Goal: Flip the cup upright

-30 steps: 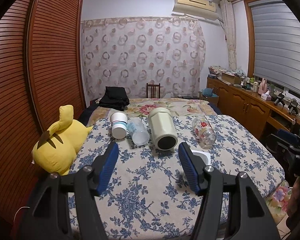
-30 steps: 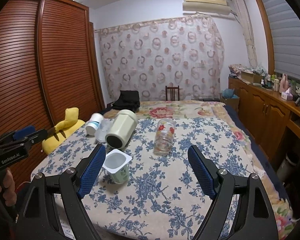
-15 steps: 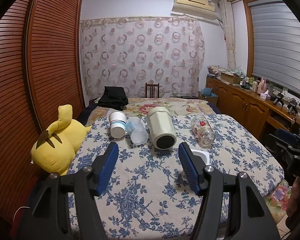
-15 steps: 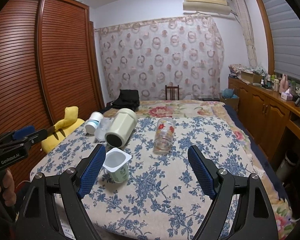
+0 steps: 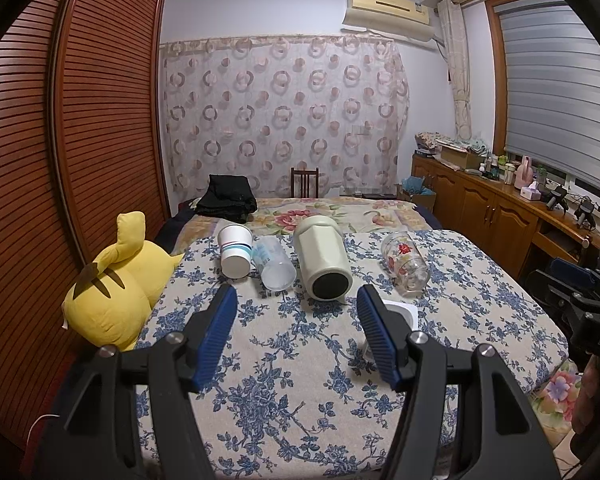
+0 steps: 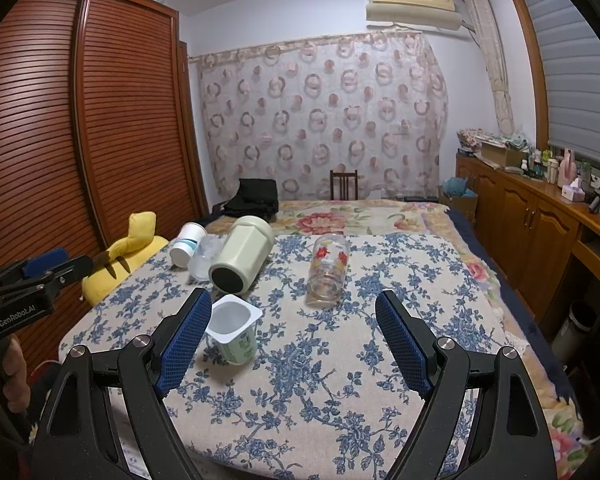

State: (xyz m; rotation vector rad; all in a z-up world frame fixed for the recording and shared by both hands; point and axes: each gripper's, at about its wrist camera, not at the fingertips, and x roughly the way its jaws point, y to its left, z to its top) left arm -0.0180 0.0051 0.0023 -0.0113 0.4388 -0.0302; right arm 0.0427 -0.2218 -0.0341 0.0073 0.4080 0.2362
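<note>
Several cups lie on their sides on the blue-flowered bedspread: a white paper cup, a clear plastic cup, a big pale green tumbler and a flowered glass. A white yogurt cup stands upright near the front; in the left wrist view it is partly hidden behind the right finger. My left gripper is open and empty, short of the cups. My right gripper is open and empty, with the yogurt cup beside its left finger and the glass ahead.
A yellow plush toy lies at the bed's left edge by the slatted wardrobe. A black bag and a chair are at the far end. Wooden cabinets line the right wall.
The left gripper has risen or tilted slightly, so the cups sit a little higher in its view. The right gripper is nearly still. No cup has moved.
</note>
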